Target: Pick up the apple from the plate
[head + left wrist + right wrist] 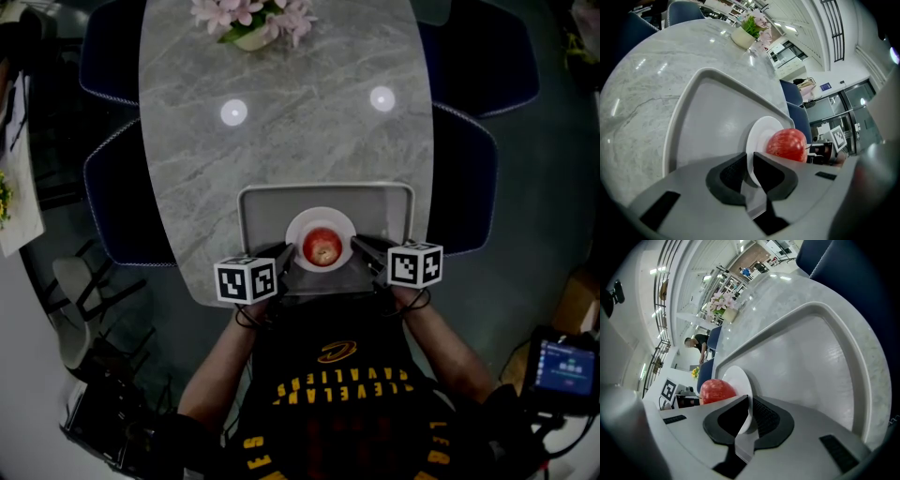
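Note:
A red apple (322,247) sits on a small white plate (321,217) inside a grey tray (262,211) at the near edge of the table. In the head view my left gripper (284,253) reaches the plate's left rim and my right gripper (361,246) reaches its right rim. In the left gripper view the jaws of the left gripper (750,161) are shut on the plate (761,133) rim, with the apple (786,144) just beyond. In the right gripper view the right gripper (750,404) is likewise shut on the plate (738,378) rim, the apple (717,390) to its left.
The tray (708,117) rests on a grey marble table (281,122). A pot of pink flowers (253,19) stands at the table's far end. Dark blue chairs (112,197) flank both sides. A device with a lit screen (562,366) stands at the lower right.

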`<state>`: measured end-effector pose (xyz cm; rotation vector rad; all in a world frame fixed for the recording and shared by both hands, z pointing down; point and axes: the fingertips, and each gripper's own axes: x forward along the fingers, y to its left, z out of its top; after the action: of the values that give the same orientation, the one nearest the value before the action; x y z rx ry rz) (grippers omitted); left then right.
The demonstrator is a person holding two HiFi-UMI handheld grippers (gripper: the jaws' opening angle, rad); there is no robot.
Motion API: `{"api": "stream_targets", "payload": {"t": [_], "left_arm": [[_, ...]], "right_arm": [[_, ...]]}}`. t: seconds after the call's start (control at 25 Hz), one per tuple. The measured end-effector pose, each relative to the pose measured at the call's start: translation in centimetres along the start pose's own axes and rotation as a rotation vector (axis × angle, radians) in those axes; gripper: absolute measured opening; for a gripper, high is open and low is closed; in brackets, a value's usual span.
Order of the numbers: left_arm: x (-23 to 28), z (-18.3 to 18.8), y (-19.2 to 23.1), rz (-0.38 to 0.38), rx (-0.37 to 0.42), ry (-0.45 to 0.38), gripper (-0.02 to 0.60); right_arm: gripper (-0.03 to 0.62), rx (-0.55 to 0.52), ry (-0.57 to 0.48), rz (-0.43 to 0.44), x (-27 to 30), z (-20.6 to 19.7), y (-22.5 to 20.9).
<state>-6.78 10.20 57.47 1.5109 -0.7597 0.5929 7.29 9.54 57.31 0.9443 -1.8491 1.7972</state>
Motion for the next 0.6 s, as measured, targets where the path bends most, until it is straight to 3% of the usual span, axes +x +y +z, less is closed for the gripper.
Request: {"api": "stream_targets", "payload": {"t": [0.2,0.6], "left_arm": [[-0.3,1.1,-0.8,-0.053,-0.055,-0.005,0.041],[-1.9,3.4,-2.0,-0.082,-0.029,-0.027,0.040]], "right_arm": [[0.038,0.029,-0.003,0.019,-0.3,1.0,0.1],[0.038,-0.023,-0.013,0.058,-1.3,3.6,2.2]]}}
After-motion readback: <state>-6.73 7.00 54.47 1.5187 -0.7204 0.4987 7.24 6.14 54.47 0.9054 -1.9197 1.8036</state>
